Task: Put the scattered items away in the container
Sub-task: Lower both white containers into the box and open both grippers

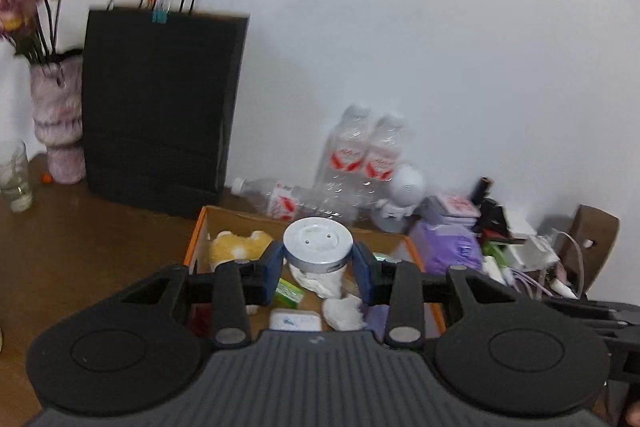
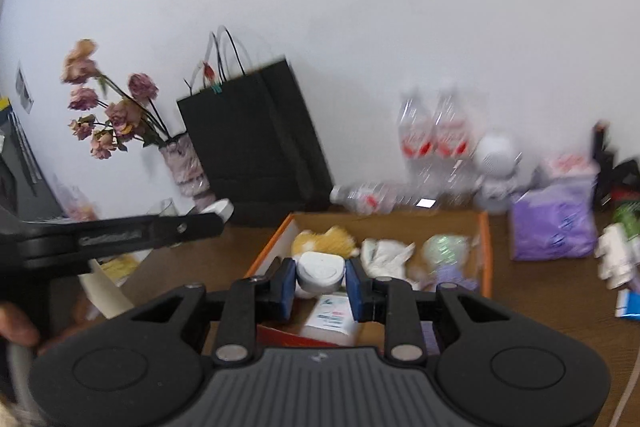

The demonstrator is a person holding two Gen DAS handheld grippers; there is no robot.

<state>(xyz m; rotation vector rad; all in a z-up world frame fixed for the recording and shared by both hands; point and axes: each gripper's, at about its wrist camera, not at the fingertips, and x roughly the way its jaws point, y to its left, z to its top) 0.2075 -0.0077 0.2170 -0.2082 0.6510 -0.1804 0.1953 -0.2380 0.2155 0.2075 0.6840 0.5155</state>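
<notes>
Both jaws clamp round white items above the box (image 1: 196,235).

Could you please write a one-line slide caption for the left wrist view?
Left tool grips a round silver-rimmed disc above the orange-edged cardboard box, already partly filled.

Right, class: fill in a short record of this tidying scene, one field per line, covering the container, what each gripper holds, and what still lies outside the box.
container: open cardboard box with orange rim, on a brown table
already in box: yellow plush toy, crumpled tissues, small packets
left gripper: shut on a round white disc with a metal band, over the box
right gripper: shut on a small white case, over the box
still outside: purple pack, water bottles
background: black paper bag, vase of flowers
</notes>
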